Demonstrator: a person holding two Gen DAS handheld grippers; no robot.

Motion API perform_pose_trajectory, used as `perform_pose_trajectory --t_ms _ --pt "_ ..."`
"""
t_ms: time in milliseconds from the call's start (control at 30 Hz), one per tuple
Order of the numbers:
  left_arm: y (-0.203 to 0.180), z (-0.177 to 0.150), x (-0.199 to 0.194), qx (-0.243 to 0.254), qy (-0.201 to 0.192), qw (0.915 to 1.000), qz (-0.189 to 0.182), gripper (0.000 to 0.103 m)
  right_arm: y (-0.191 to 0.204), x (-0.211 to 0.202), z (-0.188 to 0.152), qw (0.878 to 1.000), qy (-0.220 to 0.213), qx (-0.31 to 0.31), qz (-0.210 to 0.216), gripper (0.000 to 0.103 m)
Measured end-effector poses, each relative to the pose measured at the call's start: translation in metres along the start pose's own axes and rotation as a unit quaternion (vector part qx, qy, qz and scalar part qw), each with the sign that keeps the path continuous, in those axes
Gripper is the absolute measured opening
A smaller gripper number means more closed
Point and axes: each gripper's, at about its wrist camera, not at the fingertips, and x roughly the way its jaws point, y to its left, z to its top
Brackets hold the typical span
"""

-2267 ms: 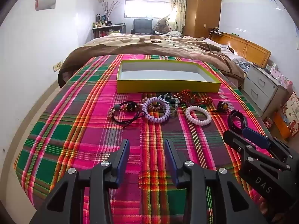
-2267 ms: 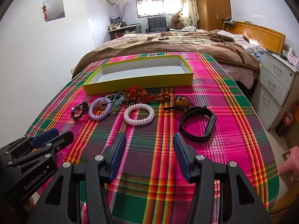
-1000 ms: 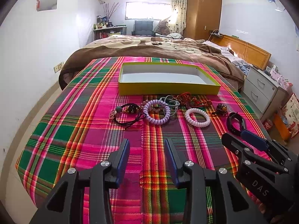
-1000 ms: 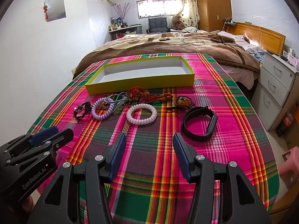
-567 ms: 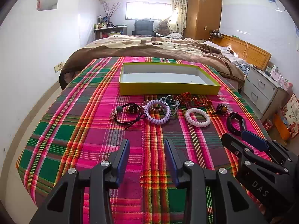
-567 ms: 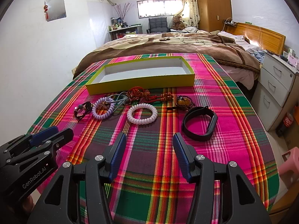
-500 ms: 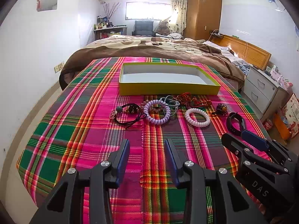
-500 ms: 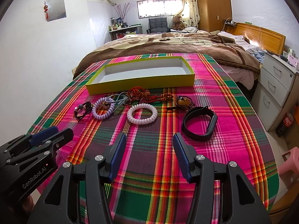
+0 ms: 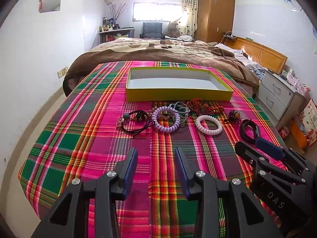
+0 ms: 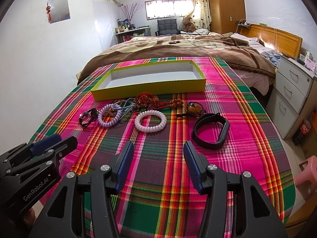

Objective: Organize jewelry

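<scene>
With the left claw (image 9: pixel 156 170) and right claw (image 10: pixel 157 164) both held agape and empty above the plaid cloth (image 10: pixel 174 202), the jewelry is seen lying before the empty yellow box (image 10: pixel 150 89); the white coil bracelet (image 10: pixel 150 121) is judged light, springy, best pinched across its rim; the black band (image 10: pixel 211 130) is judged stiffer.

Yellow box (image 9: pixel 179 94), pink-green plaid cloth (image 9: pixel 83 138)

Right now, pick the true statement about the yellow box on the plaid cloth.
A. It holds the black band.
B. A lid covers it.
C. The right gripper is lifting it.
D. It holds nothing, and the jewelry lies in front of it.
D: the yellow box shows a bare white floor, while the black band and the pale coil bracelet lie on the plaid cloth in front of it.
</scene>
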Motion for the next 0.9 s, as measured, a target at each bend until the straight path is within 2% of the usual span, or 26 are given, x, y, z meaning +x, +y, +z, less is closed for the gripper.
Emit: perform_pose_trajectory --t_ms 667,900 --pt "0.004 0.003 0.002 0.000 0.003 1.0000 0.005 0.038 -0.001 0.001 0.004 1.000 0.001 0.002 0.000 0.053" --pt "0.018 0.008 0.012 -0.017 0.014 0.9993 -0.030 0.038 -0.011 0.012 0.018 1.000 0.002 0.019 0.006 0.053"
